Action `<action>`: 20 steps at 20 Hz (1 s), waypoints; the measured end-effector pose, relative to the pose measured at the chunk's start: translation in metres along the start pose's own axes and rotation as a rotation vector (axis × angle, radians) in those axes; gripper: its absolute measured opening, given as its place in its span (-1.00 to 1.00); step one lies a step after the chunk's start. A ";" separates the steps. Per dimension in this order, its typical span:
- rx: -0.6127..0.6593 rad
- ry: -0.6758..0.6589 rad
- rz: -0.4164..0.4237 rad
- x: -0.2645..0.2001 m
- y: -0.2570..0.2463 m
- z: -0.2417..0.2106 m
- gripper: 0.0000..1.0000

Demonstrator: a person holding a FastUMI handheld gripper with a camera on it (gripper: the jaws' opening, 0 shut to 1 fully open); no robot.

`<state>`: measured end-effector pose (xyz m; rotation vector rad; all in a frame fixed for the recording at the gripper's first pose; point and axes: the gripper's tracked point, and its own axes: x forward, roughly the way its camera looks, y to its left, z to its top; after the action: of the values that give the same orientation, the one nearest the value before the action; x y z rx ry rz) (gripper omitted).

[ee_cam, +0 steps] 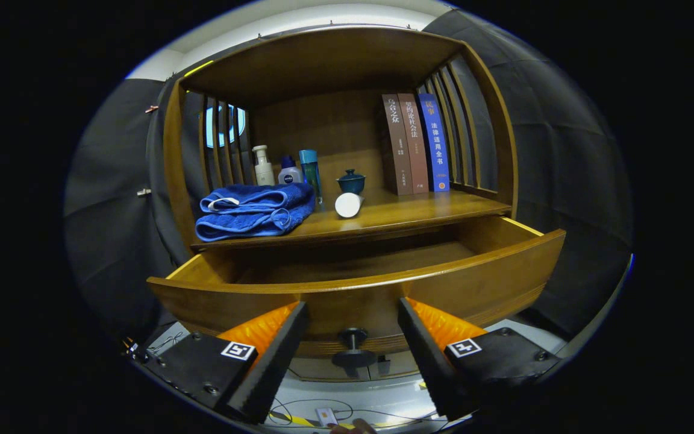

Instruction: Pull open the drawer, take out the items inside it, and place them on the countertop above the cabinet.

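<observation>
The wooden drawer [359, 289] stands pulled out toward me, its inside showing bare wood from this angle. Its dark round knob [353, 337] sits between my fingers, a little ahead of the tips. My gripper [353, 308] is open with nothing held. On the countertop [419, 211] above the drawer lie a folded blue towel [256, 211] and a white cylinder [348, 205] on its side. Behind them stand a white pump bottle [262, 166], a small blue-capped bottle [290, 171] and a tall teal bottle [310, 172].
A small dark blue lidded pot [352, 181] sits at the back of the countertop. Three books [416, 143] stand upright on the right by the cabinet's slatted side. Cables lie on the pale floor [347, 404] below the drawer.
</observation>
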<state>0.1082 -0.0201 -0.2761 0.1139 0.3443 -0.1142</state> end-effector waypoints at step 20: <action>-0.040 -0.038 -0.016 0.085 0.000 0.021 1.00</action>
<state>0.1946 -0.0309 -0.2854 0.0693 0.3095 -0.1248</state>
